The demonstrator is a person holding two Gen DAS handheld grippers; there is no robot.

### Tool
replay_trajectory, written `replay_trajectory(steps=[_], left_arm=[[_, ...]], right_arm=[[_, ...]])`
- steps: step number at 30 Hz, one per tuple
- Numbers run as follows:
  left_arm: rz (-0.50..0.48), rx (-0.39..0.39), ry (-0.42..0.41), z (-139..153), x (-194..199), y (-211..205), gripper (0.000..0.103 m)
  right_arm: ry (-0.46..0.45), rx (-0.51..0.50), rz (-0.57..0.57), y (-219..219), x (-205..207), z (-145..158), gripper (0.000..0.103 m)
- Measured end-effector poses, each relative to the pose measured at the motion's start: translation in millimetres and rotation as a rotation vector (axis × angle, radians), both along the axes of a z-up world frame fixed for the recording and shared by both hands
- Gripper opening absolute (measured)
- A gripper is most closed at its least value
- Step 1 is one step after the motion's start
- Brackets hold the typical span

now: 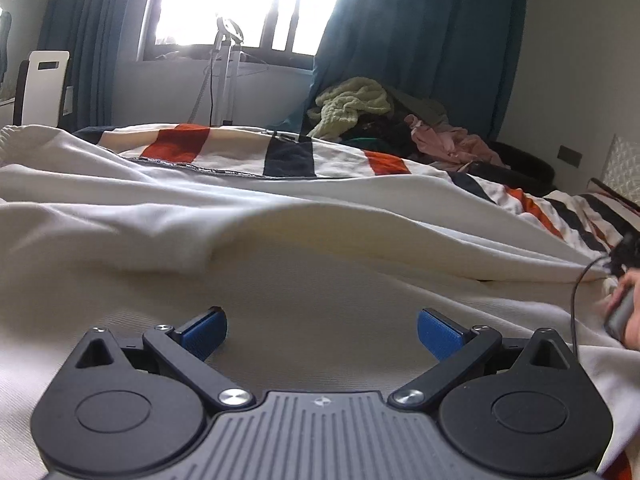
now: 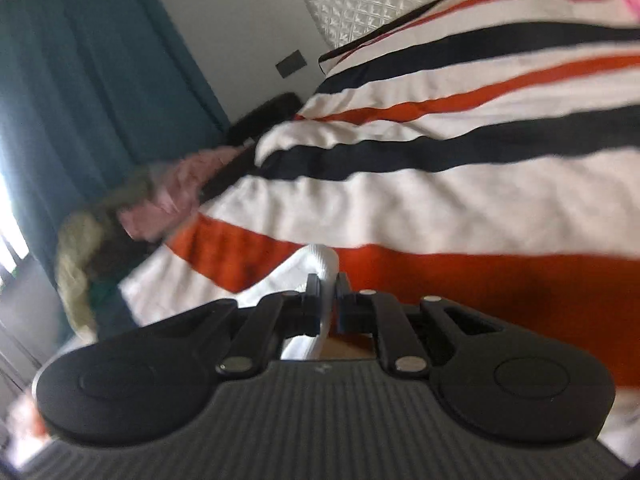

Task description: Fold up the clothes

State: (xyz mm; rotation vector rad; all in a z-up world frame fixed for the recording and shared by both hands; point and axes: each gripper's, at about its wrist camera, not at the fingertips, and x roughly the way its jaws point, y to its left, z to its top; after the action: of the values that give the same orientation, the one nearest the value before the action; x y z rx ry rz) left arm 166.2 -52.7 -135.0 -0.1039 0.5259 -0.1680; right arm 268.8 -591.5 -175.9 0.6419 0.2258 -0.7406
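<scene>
A cream-white garment (image 1: 240, 240) lies spread and rumpled over the striped bed cover. My left gripper (image 1: 322, 330) is open just above it, its blue pads (image 1: 438, 332) wide apart and empty. In the right wrist view, my right gripper (image 2: 329, 286) is shut on a fold of the white garment (image 2: 320, 264), lifted over the striped cover. The right hand and gripper (image 1: 620, 300) show at the right edge of the left wrist view, at the garment's edge.
The bed cover (image 2: 460, 200) has white, orange and navy stripes. A pile of other clothes (image 1: 392, 120), green, pink and dark, sits at the far side of the bed near teal curtains (image 1: 420, 40). A stand (image 1: 226, 72) is by the window. A quilted headboard (image 2: 380, 0) is behind.
</scene>
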Motion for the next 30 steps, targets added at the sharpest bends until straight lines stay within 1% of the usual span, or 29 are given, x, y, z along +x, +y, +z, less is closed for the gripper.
replay_trajectory(steps=[3,10,12,13,15,16,17,22,23,24,26,28,30], left_arm=[[0.001,0.005,0.008,0.2,0.5,-0.2,0.102],[0.008,0.01,-0.004,4.7,-0.1,1.1,0.102],[0.007,0.01,-0.01,7.1,-0.8,1.9,0.102],[0.008,0.009,-0.014,8.7,-1.5,2.4,0.102],[0.009,0.009,-0.026,13.0,-4.5,3.4,0.102],[0.009,0.008,-0.031,15.5,-6.3,4.0,0.102],[0.01,0.006,-0.036,18.4,-8.7,4.6,0.102],[0.007,-0.005,-0.073,36.3,-26.7,8.7,0.102],[0.005,-0.005,-0.081,40.4,-31.0,9.2,0.102],[0.002,-0.007,-0.088,44.2,-35.6,10.0,0.102],[-0.009,-0.013,-0.095,51.2,-44.9,11.5,0.102],[-0.026,-0.019,-0.096,57.2,-53.9,12.8,0.102],[-0.044,-0.024,-0.087,61.1,-61.0,14.5,0.102]], right_arm=[[0.023,0.015,0.018,-3.3,-4.7,-6.6,0.011],[0.091,-0.059,0.089,11.7,-10.2,6.3,0.017],[0.09,-0.075,0.132,19.5,-17.5,16.2,0.032],[0.087,-0.084,0.155,24.0,-21.6,21.6,0.038],[0.059,-0.126,0.205,38.9,-34.5,36.7,0.072],[0.043,-0.15,0.231,47.0,-41.4,44.7,0.078],[0.027,-0.156,0.257,54.9,-49.2,53.4,0.081],[-0.052,-0.134,0.389,94.7,-92.4,97.4,0.08],[-0.052,-0.131,0.415,103.4,-100.5,104.5,0.08],[-0.044,-0.129,0.441,112.4,-108.0,111.0,0.081],[0.007,-0.135,0.486,130.6,-121.2,121.3,0.08],[0.049,-0.148,0.505,146.3,-134.2,131.0,0.08],[0.063,-0.137,0.508,156.8,-147.7,138.3,0.08]])
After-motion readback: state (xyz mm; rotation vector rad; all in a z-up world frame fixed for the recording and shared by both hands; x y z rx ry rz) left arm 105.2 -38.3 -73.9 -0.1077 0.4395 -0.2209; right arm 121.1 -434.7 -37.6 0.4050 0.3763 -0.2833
